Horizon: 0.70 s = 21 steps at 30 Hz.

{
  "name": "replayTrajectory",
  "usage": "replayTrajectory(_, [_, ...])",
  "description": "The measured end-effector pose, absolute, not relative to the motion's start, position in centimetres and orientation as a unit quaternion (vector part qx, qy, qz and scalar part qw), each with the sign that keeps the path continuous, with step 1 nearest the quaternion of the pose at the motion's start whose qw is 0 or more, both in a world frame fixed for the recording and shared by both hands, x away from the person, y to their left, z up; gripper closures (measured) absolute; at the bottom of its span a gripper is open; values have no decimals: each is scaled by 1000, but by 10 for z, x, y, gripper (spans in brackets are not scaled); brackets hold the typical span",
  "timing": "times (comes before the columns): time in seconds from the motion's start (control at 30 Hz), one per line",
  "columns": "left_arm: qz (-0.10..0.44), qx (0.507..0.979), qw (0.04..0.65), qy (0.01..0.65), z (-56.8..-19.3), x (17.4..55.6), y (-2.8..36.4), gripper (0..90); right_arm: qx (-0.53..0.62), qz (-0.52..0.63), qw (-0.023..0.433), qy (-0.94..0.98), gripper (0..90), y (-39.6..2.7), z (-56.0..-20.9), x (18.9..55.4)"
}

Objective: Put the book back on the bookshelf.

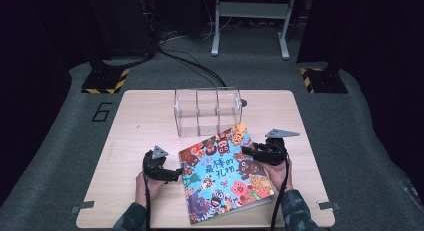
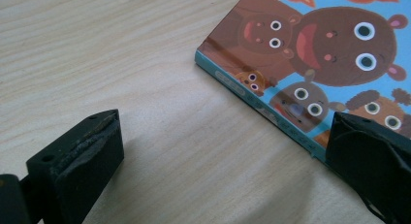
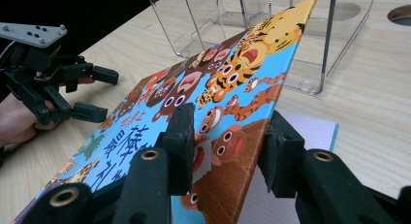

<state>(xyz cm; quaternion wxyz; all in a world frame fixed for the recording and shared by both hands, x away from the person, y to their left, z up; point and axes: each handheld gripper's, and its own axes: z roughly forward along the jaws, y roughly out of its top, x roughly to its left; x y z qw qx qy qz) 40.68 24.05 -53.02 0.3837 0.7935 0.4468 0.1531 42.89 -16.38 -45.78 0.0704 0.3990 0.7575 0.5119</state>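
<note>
Clamping the picture book's (image 3: 228,88) cover, the right tool (image 3: 228,151) lifts it; left tool (image 2: 218,161) gapes; title unreadable.

The book (image 1: 224,173) lies on the table (image 1: 135,116), before the clear rack (image 1: 207,111).

- In the left gripper view the picture's right and top edges are cutting off the picture book (image 2: 320,64), and the right jaw is hiding the stretch of its spine beneath it.
- In the right gripper view the lifted cover (image 3: 228,103) is hiding most of the pale page (image 3: 310,136) under it.
- The top edge there is cropping the clear organiser (image 3: 310,49).
- In the high view the bottom edge is cutting the person's sleeves (image 1: 132,218).
</note>
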Motion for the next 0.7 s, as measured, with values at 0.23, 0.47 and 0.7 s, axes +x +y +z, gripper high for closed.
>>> replayTrajectory(0.23, [134,789,400,446,-530,406,241,0,393,516,86,756,606,-163,-458,424])
replayTrajectory(0.47, [93,789,416,442,-527,403,234,0,383,523,108,754,601,-163,-457,415])
replayTrajectory(0.7, [48,800,417,429,-523,403,224,0,375,528,108,754,600,-163,-460,409])
